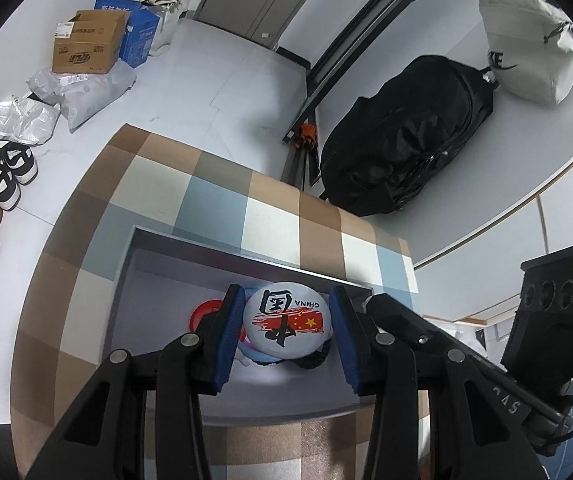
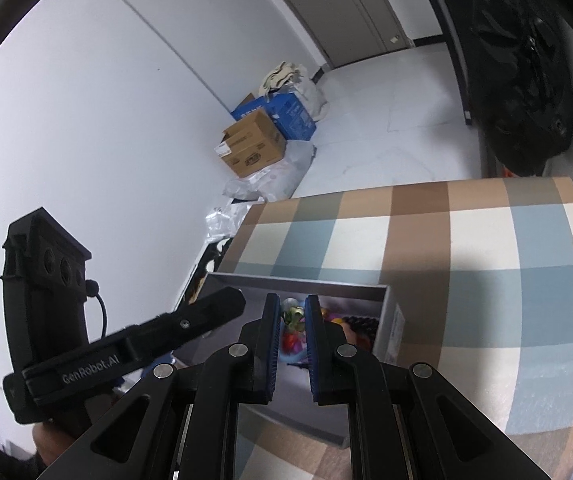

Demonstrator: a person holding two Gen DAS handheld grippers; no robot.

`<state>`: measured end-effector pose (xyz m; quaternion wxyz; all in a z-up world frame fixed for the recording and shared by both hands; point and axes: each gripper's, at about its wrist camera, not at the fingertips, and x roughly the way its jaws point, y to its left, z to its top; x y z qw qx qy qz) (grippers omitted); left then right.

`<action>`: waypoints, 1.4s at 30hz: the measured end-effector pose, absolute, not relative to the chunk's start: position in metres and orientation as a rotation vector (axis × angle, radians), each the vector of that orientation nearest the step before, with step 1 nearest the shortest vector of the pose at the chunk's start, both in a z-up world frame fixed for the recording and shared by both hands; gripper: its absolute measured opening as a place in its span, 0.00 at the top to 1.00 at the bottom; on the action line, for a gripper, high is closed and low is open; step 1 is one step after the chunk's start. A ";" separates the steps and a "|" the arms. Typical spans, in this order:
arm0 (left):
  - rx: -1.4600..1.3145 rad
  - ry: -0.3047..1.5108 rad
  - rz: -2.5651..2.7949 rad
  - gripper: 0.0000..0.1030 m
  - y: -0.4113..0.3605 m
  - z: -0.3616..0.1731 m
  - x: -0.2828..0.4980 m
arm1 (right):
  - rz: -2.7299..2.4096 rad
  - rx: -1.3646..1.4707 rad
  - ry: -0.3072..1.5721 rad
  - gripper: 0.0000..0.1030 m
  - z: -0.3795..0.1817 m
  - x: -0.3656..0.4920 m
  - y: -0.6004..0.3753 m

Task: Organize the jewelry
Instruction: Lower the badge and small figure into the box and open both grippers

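A grey open box (image 1: 154, 256) stands on a checked tablecloth (image 1: 214, 196). My left gripper (image 1: 286, 320) hovers over the box; its jaws stand wide around a round white "CHINA" badge (image 1: 286, 322), and I cannot tell if the pads touch it. A red ring (image 1: 202, 314) and dark beads (image 1: 318, 358) lie under it. My right gripper (image 2: 291, 328) is over the same box (image 2: 298, 280) with a narrow gap between its fingers. A small green and pink trinket (image 2: 292, 316) shows in that gap, and I cannot tell if it is held. Colourful pieces (image 2: 338, 316) lie in the box.
The left handset (image 2: 46, 312) reaches in beside my right gripper. On the floor stand cardboard and blue boxes (image 1: 90, 46), plastic parcels (image 1: 86, 92) and shoes (image 1: 2, 176). A black bag (image 1: 406, 136) and a white bag (image 1: 530, 48) hang at the wall.
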<state>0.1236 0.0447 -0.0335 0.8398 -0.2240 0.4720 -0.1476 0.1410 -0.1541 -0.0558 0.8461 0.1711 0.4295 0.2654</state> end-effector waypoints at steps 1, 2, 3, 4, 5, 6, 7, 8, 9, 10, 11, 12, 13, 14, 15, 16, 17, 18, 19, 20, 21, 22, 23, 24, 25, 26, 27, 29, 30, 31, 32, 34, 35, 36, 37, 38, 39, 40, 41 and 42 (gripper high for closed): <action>-0.472 1.005 -0.312 0.64 0.044 -0.035 0.125 | 0.554 0.369 0.905 0.89 -0.056 0.141 -0.156; -0.473 1.009 -0.314 0.64 0.044 -0.036 0.125 | 0.551 0.376 0.903 0.89 -0.057 0.142 -0.157; -0.474 1.014 -0.319 0.64 0.043 -0.037 0.126 | 0.548 0.382 0.899 0.89 -0.057 0.142 -0.159; -0.469 1.019 -0.319 0.64 0.042 -0.037 0.126 | 0.545 0.385 0.899 0.89 -0.057 0.143 -0.161; -0.459 1.018 -0.312 0.64 0.041 -0.037 0.126 | 0.542 0.390 0.903 0.89 -0.058 0.144 -0.163; -0.450 1.015 -0.311 0.64 0.040 -0.036 0.126 | 0.540 0.395 0.908 0.89 -0.058 0.145 -0.163; -0.443 1.015 -0.311 0.64 0.039 -0.036 0.125 | 0.540 0.399 0.914 0.89 -0.059 0.145 -0.163; -0.436 1.018 -0.309 0.64 0.039 -0.036 0.125 | 0.538 0.400 0.917 0.89 -0.060 0.146 -0.163; -0.433 1.023 -0.308 0.64 0.038 -0.037 0.126 | 0.534 0.400 0.919 0.89 -0.061 0.146 -0.164; -0.432 1.032 -0.310 0.63 0.037 -0.039 0.126 | 0.533 0.403 0.922 0.88 -0.061 0.146 -0.164; -0.432 1.044 -0.316 0.63 0.037 -0.040 0.127 | 0.532 0.407 0.924 0.87 -0.061 0.146 -0.165; -0.434 1.051 -0.317 0.63 0.036 -0.041 0.127 | 0.527 0.411 0.926 0.86 -0.061 0.146 -0.166; -0.437 1.061 -0.316 0.63 0.036 -0.041 0.128 | 0.523 0.417 0.931 0.86 -0.061 0.146 -0.166; -0.444 1.068 -0.316 0.63 0.037 -0.042 0.129 | 0.523 0.423 0.934 0.86 -0.062 0.146 -0.168; -0.448 1.072 -0.316 0.61 0.036 -0.042 0.129 | 0.518 0.433 0.934 0.86 -0.062 0.146 -0.170; -0.453 1.075 -0.308 0.58 0.037 -0.043 0.130 | 0.517 0.440 0.933 0.86 -0.063 0.147 -0.171; -0.457 1.072 -0.301 0.52 0.038 -0.042 0.129 | 0.521 0.451 0.931 0.86 -0.062 0.147 -0.173; -0.464 1.065 -0.293 0.48 0.039 -0.042 0.129 | 0.521 0.458 0.927 0.86 -0.062 0.147 -0.174; -0.471 1.058 -0.289 0.46 0.041 -0.041 0.128 | 0.516 0.463 0.922 0.86 -0.061 0.147 -0.175; -0.477 1.055 -0.288 0.43 0.042 -0.041 0.128 | 0.515 0.467 0.917 0.86 -0.061 0.146 -0.177; -0.481 1.054 -0.288 0.40 0.042 -0.041 0.128 | 0.514 0.471 0.913 0.85 -0.060 0.146 -0.177; -0.487 1.053 -0.289 0.38 0.042 -0.041 0.129 | 0.511 0.476 0.908 0.80 -0.060 0.146 -0.179; -0.490 1.052 -0.292 0.37 0.042 -0.041 0.129 | 0.509 0.481 0.904 0.75 -0.059 0.145 -0.180; -0.489 1.051 -0.291 0.35 0.041 -0.041 0.129 | 0.510 0.484 0.901 0.73 -0.059 0.145 -0.181; -0.482 1.051 -0.289 0.35 0.040 -0.040 0.129 | 0.507 0.486 0.897 0.66 -0.058 0.145 -0.181; -0.476 1.051 -0.288 0.34 0.040 -0.040 0.129 | 0.503 0.485 0.893 0.56 -0.057 0.145 -0.181; -0.469 1.049 -0.287 0.34 0.039 -0.039 0.129 | 0.500 0.483 0.893 0.51 -0.057 0.145 -0.181; -0.451 1.044 -0.282 0.34 0.037 -0.038 0.128 | 0.496 0.480 0.887 0.40 -0.056 0.145 -0.181; -0.442 1.041 -0.280 0.34 0.037 -0.037 0.127 | 0.501 0.481 0.886 0.40 -0.056 0.145 -0.181; -0.435 1.039 -0.277 0.34 0.037 -0.036 0.127 | 0.502 0.479 0.888 0.40 -0.055 0.145 -0.180; -0.430 1.037 -0.272 0.34 0.037 -0.036 0.126 | 0.500 0.474 0.889 0.39 -0.055 0.145 -0.180; -0.417 1.030 -0.258 0.34 0.037 -0.035 0.125 | 0.498 0.464 0.882 0.35 -0.054 0.144 -0.180; -0.410 1.027 -0.253 0.34 0.038 -0.034 0.125 | 0.496 0.462 0.879 0.31 -0.053 0.143 -0.180; -0.402 1.022 -0.247 0.34 0.039 -0.033 0.124 | 0.494 0.460 0.876 0.30 -0.053 0.142 -0.181; -0.395 1.016 -0.241 0.34 0.039 -0.032 0.123 | 0.494 0.459 0.874 0.29 -0.052 0.141 -0.181; -0.386 1.010 -0.235 0.34 0.039 -0.031 0.122 | 0.493 0.460 0.872 0.27 -0.052 0.141 -0.181; -0.375 1.000 -0.229 0.34 0.039 -0.029 0.120 | 0.492 0.462 0.871 0.27 -0.052 0.140 -0.182; -0.366 0.992 -0.224 0.34 0.039 -0.028 0.119 | 0.491 0.462 0.870 0.26 -0.052 0.139 -0.182; -0.353 0.983 -0.218 0.34 0.039 -0.026 0.117 | 0.489 0.457 0.867 0.23 -0.051 0.138 -0.183; -0.340 0.974 -0.212 0.32 0.039 -0.025 0.115 | 0.483 0.448 0.863 0.21 -0.051 0.137 -0.183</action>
